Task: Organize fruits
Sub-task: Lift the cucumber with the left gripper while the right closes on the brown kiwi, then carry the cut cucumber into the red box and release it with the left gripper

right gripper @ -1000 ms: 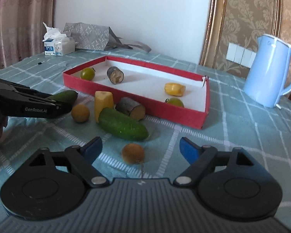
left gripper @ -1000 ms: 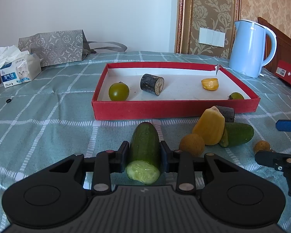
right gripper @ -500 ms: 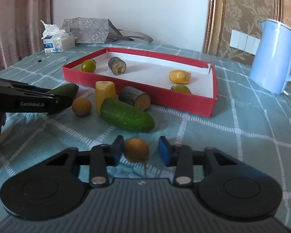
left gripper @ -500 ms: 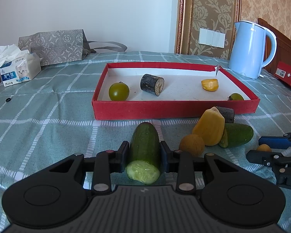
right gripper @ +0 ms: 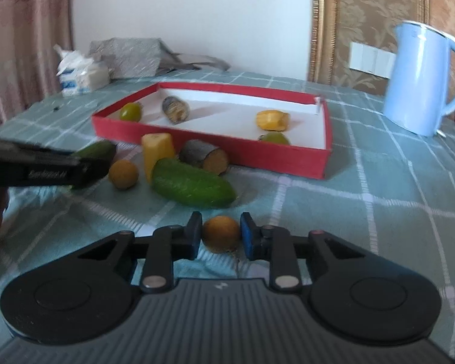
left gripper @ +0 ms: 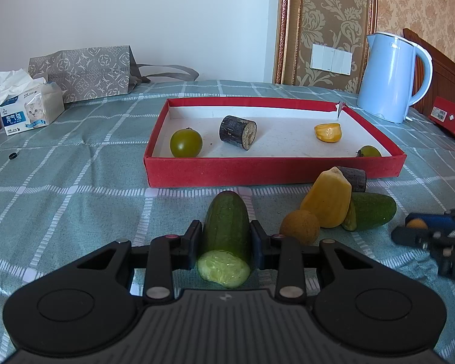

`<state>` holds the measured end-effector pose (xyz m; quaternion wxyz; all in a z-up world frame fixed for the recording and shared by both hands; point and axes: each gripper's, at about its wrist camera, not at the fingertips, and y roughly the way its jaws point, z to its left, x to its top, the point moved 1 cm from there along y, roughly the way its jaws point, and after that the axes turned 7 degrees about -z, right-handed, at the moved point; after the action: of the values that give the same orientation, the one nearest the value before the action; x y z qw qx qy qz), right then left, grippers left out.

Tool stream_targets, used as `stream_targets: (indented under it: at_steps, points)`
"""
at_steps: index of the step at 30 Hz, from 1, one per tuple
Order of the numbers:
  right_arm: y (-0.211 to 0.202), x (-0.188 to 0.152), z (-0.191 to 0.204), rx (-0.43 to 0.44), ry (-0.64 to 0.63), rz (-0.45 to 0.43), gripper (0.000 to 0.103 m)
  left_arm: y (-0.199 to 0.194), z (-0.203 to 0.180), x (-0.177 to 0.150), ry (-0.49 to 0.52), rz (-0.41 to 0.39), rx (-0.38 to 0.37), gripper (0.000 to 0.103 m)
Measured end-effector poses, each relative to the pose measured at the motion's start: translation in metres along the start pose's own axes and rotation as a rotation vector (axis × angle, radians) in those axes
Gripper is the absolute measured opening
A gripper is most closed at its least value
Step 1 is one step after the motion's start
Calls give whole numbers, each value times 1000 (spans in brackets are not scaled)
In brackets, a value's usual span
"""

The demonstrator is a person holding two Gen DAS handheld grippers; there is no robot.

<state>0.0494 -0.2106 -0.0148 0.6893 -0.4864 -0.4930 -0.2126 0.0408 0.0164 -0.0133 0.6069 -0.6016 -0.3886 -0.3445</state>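
Observation:
My left gripper point(left gripper: 226, 236) is shut on a cut cucumber half point(left gripper: 226, 227), held just above the cloth in front of the red tray point(left gripper: 273, 170). My right gripper point(right gripper: 221, 235) is shut on a small brown round fruit point(right gripper: 220, 233); it also shows in the left wrist view point(left gripper: 414, 224). On the cloth lie another brown round fruit point(left gripper: 300, 227), a yellow piece point(left gripper: 327, 201), a second cucumber half point(left gripper: 371, 210) and a dark log piece point(left gripper: 353, 177). In the tray lie two green round fruits point(left gripper: 186, 143), a log piece point(left gripper: 238, 132) and a yellow piece point(left gripper: 328, 132).
A light blue kettle point(left gripper: 392, 77) stands at the back right beside a red box point(left gripper: 450, 118). A tissue box point(left gripper: 27, 107) and a grey paper bag point(left gripper: 85, 72) sit at the back left. The table has a green checked cloth point(left gripper: 75, 182).
My right gripper moved forward and closed on the small brown fruit, then lifted a little. My left gripper kept still with the cucumber half.

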Motion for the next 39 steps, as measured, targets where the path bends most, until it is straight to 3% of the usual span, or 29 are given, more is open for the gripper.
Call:
stream_targets:
  at_steps: [4,14,39]
  points:
    - [5,5,-16,-57,79,-28,26,0,0,0,0,0,0,33]
    - [8,4,-36,-47,189,-54,26,0,3,1,-19,2,1,33]
    - [11,3,-33,-25,182,-39,26,-23,13,9,-36,-70,-10,32]
